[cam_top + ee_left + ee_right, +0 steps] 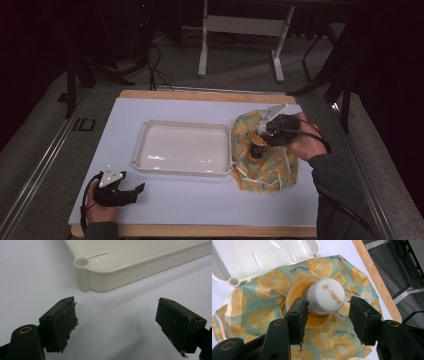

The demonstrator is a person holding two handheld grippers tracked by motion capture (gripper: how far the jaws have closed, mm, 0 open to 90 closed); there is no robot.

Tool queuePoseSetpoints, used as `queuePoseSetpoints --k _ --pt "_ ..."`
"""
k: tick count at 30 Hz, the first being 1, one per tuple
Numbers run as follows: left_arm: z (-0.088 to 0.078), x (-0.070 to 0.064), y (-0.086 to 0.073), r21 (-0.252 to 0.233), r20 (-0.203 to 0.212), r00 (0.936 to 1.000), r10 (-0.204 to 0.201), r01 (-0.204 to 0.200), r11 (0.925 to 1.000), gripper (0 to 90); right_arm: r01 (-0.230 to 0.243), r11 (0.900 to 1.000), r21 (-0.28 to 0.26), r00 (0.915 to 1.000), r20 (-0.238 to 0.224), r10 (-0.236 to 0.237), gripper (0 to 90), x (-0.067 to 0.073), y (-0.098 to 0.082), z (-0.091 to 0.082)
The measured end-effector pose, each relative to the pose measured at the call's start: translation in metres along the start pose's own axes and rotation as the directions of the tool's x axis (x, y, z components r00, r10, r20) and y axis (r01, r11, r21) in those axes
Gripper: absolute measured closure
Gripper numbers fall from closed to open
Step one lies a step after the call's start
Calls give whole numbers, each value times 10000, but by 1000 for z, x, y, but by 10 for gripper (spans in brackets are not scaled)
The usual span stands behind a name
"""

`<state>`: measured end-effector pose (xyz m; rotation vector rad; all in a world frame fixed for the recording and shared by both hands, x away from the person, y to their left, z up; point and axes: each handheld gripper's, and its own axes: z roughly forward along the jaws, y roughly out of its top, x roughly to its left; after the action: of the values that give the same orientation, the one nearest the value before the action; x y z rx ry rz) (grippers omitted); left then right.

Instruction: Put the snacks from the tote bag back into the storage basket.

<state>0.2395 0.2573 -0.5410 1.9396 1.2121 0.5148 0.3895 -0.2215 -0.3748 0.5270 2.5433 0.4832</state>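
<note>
Bottle [325, 297], centre-right of high view on fruit-print cloth [257, 312] beside tray [145, 150], sits w/ right gripper [328, 312] jaws apart round its cap, left gripper [116, 325] wide apart over desk; off-centre squeeze prob tips it.
</note>
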Motion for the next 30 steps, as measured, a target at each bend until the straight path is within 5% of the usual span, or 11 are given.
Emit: queuePoseSetpoints --k 9,18,27,30 --pt "0 0 0 -6 33 10000 5 -5 10000 171 -78 10000 -30 9995 -314 77 497 -5 9 3" --pt "0 0 0 -11 27 10000 21 -21 10000 172 -465 9975 532 9967 -646 499 567 -9 16 4" --pt "0 0 0 -13 11 10000 36 -36 10000 172 -1562 9764 1489 9874 -10 1581 569 -3 27 4" --pt "0 0 0 5 9 10000 42 -42 10000 173 -1567 9736 1658 9873 1 1589 567 -2 29 4"
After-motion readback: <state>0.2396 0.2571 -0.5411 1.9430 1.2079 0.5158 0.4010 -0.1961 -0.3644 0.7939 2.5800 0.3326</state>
